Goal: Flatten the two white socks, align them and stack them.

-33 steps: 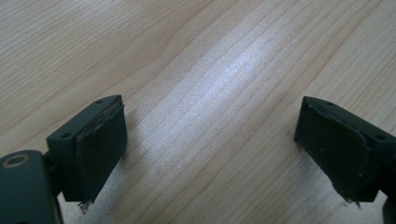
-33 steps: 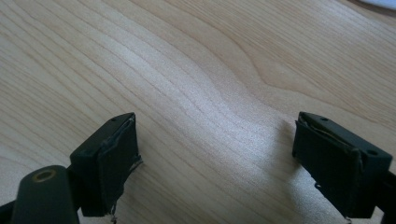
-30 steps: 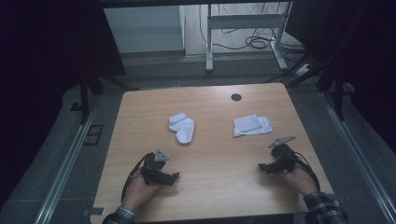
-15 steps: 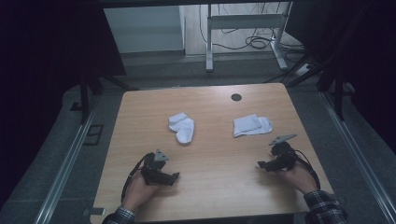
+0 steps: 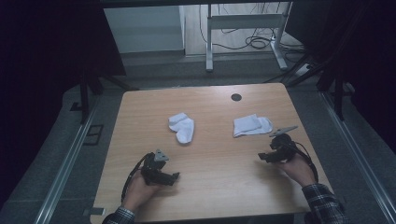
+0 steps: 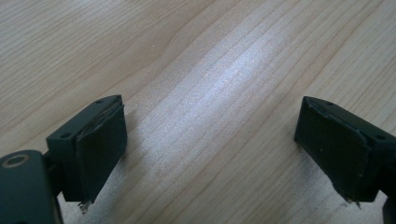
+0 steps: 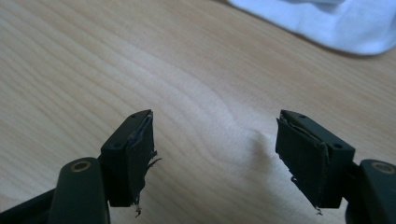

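Seen from the high view, a person works at a light wooden table (image 5: 215, 186), a two-jaw gripper in each hand. The left gripper (image 5: 173, 176) rests low over the near left part of the tabletop, its jaws pointing toward the middle of the table. The right gripper (image 5: 262, 157) sits at the near right, its jaws pointing left. Two white socks lie farther back: the left sock (image 5: 182, 127) near the table's centre, bent at the heel, and the right sock (image 5: 252, 125) spread flat, just beyond the right gripper and apart from it. A small dark round hole (image 5: 236, 97) marks the far edge of the tabletop. Past the table stand the legs of a white desk frame (image 5: 243, 28) and a tangle of cables on the floor.

In the left gripper view, the left gripper (image 6: 212, 140) has its two black jaws spread wide over bare wood grain, with nothing between the pads.

In the right gripper view, the right gripper (image 7: 215, 154) also holds nothing: its jaws stand apart over bare wood, though they have just been closing in. The edge of the right sock (image 7: 336, 23) lies at the far right, well clear of the pads and untouched.
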A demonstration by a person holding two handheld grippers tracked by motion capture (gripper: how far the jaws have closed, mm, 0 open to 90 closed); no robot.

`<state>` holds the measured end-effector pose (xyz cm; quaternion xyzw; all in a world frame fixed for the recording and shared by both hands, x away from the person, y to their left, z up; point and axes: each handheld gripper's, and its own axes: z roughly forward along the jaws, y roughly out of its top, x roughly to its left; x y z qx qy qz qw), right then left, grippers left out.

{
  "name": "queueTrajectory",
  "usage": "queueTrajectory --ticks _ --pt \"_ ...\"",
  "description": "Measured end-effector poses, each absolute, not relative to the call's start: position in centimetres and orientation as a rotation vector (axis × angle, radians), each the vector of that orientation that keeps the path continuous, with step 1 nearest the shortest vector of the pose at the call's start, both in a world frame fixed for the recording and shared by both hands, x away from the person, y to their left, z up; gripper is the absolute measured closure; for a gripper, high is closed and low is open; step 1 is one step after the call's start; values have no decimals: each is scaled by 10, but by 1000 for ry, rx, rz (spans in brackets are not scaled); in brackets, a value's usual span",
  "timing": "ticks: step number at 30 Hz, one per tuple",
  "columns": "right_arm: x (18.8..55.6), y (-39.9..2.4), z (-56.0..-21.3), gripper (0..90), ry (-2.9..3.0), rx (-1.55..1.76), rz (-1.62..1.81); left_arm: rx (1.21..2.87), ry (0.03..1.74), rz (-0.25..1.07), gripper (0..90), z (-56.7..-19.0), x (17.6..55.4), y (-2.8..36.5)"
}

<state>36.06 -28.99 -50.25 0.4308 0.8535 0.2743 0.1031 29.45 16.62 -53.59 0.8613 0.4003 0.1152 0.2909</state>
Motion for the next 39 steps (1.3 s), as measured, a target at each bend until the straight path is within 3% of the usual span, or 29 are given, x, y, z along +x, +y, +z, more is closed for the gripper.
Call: queueTrajectory --ticks 11,24,39 --pt "372 -293 -494 404 2463 1272 852 2296 1076 307 93 -536 294 165" --pt "403 -287 -490 469 2411 1297 855 2296 1076 308 93 -536 294 165" --pt "443 -285 -484 651 2354 1307 826 2295 1076 309 93 -536 294 165"
